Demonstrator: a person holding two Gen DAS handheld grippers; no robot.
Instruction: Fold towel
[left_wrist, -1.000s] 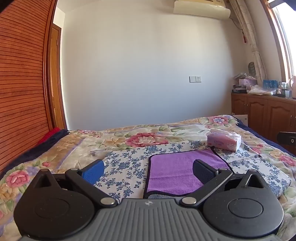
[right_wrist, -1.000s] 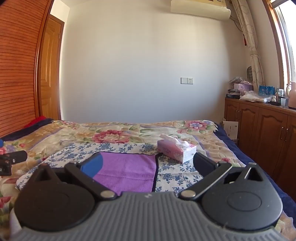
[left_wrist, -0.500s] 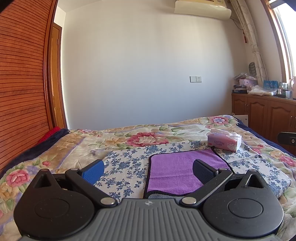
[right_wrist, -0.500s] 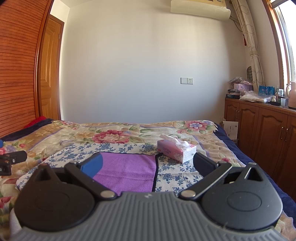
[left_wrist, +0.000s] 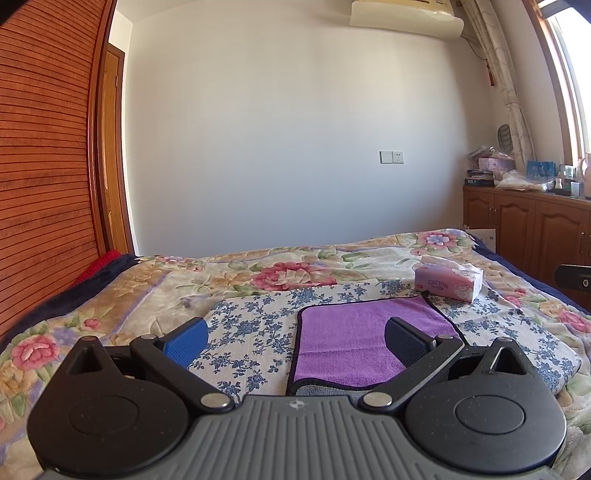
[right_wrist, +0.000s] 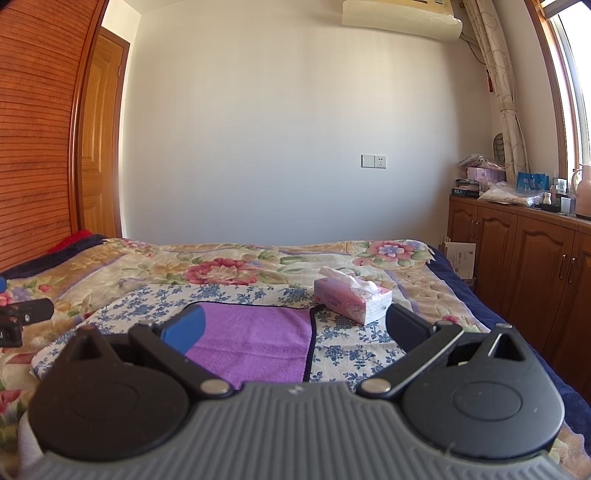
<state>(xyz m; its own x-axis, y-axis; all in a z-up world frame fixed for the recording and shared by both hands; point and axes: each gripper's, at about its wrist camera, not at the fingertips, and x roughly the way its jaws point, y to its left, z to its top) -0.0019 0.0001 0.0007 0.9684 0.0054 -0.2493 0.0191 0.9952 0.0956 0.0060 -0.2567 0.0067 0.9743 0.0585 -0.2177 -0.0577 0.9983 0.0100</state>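
A purple towel (left_wrist: 354, 339) with a dark trim lies flat on a blue-flowered cloth (left_wrist: 255, 325) on the bed. A grey underside shows at its near edge. It also shows in the right wrist view (right_wrist: 258, 343). My left gripper (left_wrist: 295, 339) is open and empty, held above the towel's near left corner. My right gripper (right_wrist: 295, 328) is open and empty, held above the towel's near right part. Neither touches the towel.
A pink tissue box (left_wrist: 448, 282) sits just beyond the towel's far right corner, also in the right wrist view (right_wrist: 352, 301). The floral bedspread (left_wrist: 280, 269) covers the bed. Wooden cabinets (right_wrist: 524, 266) stand at the right, a slatted wardrobe (left_wrist: 40, 184) at the left.
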